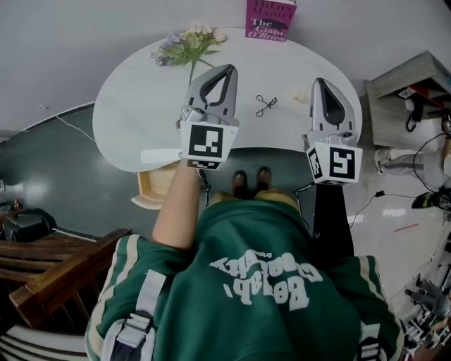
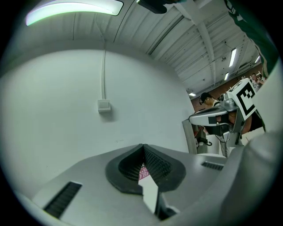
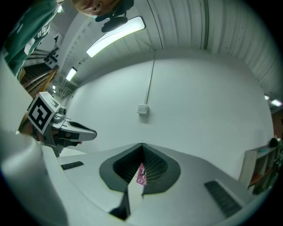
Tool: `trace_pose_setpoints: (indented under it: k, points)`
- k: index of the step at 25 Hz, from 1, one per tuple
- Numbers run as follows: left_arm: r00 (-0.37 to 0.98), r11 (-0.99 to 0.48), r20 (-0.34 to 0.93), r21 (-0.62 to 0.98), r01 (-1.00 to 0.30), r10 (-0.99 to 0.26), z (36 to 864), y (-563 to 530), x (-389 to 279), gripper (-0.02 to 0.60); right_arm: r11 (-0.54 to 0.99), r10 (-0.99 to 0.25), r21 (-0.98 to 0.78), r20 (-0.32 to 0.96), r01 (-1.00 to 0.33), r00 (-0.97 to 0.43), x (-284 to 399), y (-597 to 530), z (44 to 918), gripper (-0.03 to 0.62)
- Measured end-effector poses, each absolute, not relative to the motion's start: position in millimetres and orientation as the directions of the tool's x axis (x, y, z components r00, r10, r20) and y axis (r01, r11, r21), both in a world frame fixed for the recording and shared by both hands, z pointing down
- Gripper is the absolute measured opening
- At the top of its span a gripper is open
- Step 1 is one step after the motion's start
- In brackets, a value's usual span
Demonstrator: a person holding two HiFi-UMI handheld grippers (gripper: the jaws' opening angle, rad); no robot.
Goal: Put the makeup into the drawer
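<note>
White oval table [image 1: 134,106] against a grey wall. A pale wooden drawer [image 1: 156,185] stands open below its near edge, left end.

- Pink book [image 1: 270,20]: upright at the far edge.
- Flower sprig [image 1: 189,44]: far edge, left of the book.
- Left gripper [image 1: 229,68]: above the table's middle, jaws together at the tips, nothing held.
- Right gripper [image 1: 318,81]: above the right end, jaws together, nothing held.
- Eyelash curler [image 1: 266,105]: flat on the table right of centre, between the two grippers as seen from the head view, touching neither.
- Small pale item [image 1: 299,95]: just right of the curler, too small to identify.
</note>
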State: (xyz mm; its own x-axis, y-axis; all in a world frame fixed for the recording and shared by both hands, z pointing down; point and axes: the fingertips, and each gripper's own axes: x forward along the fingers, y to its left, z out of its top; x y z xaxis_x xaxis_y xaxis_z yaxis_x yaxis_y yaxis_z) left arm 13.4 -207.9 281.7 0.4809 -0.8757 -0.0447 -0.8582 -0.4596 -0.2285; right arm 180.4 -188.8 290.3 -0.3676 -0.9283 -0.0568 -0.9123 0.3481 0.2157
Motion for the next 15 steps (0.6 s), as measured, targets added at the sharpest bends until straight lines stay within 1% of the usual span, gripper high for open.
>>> trace_pose_setpoints:
  k: [4, 7, 8, 9, 10, 12, 15]
  points:
    - [0.436, -0.424, -0.009, -0.217, -0.879, -0.900, 298, -212, -4, 0.017, 0.378, -0.916, 0.205, -0.056, -0.903, -0.397, 167, -196, 294, 0.009]
    - [0.399, -0.407, 0.083, -0.196, -0.892, -0.913, 337, -221, -24, 0.018, 0.406, -0.904, 0.204, -0.055, -0.891, -0.425, 153, -199, 295, 0.009]
    - [0.392, -0.410, 0.130, -0.173, -0.895, -0.911, 356, -224, -30, 0.034, 0.415, -0.900, 0.204, -0.054, -0.887, -0.433, 149, -199, 297, 0.009]
    - [0.391, -0.417, 0.182, -0.143, -0.897, -0.902, 377, -226, -35, 0.121, 0.422, -0.897, 0.201, -0.051, -0.884, -0.440, 146, -199, 298, 0.009]
    - [0.391, -0.424, 0.235, -0.109, -0.899, -0.890, 399, -228, -39, 0.161, 0.428, -0.895, 0.198, -0.048, -0.882, -0.444, 144, -198, 300, 0.009]
    - [0.378, -0.420, 0.331, -0.064, -0.905, -0.865, 441, -227, -47, 0.172, 0.437, -0.891, 0.195, -0.042, -0.878, -0.452, 139, -198, 303, 0.009]
    - [0.321, -0.378, 0.442, -0.045, -0.925, -0.838, 493, -225, -62, 0.175, 0.450, -0.884, 0.196, -0.039, -0.871, -0.465, 133, -198, 305, 0.009]
